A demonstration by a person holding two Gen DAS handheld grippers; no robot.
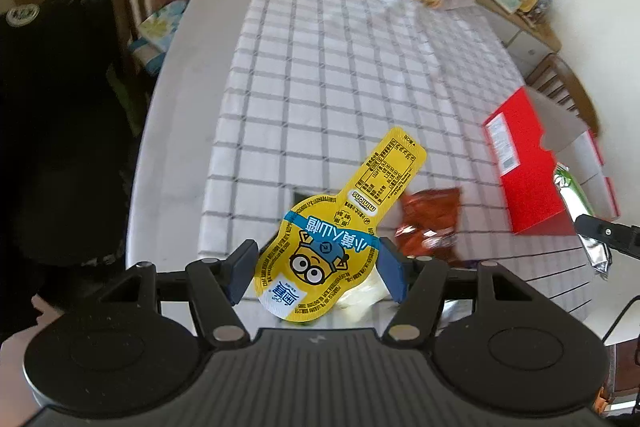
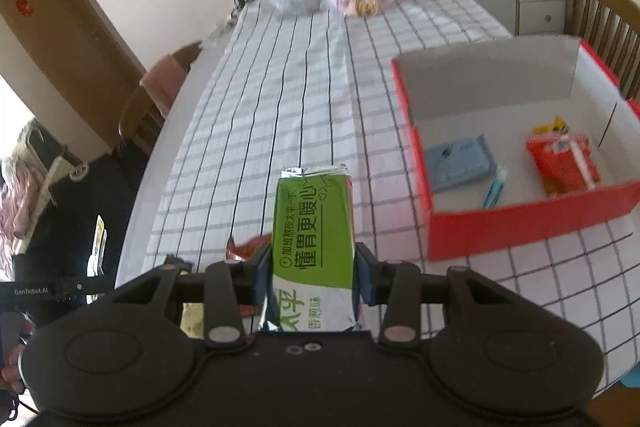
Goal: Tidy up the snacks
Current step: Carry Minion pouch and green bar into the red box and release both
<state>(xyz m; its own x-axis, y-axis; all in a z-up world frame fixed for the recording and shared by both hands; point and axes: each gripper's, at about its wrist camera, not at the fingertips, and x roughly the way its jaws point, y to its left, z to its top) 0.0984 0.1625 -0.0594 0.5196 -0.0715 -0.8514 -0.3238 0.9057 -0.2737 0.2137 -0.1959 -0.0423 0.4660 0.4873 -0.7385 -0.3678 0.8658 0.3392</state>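
Checked cloth (image 2: 280,99) covered the tabletop (image 1: 176,131); left tool (image 1: 316,269) gripped a yellow pouch (image 1: 332,231), right tool (image 2: 314,273) a green packet (image 2: 312,227) near the red box (image 2: 520,219).

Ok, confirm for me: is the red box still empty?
No: the red box already holds a blue packet and a red snack bag.

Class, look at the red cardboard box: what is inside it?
Inside the red cardboard box lie a blue packet, a red snack bag and a thin blue stick. Its near wall hides the front floor strip.
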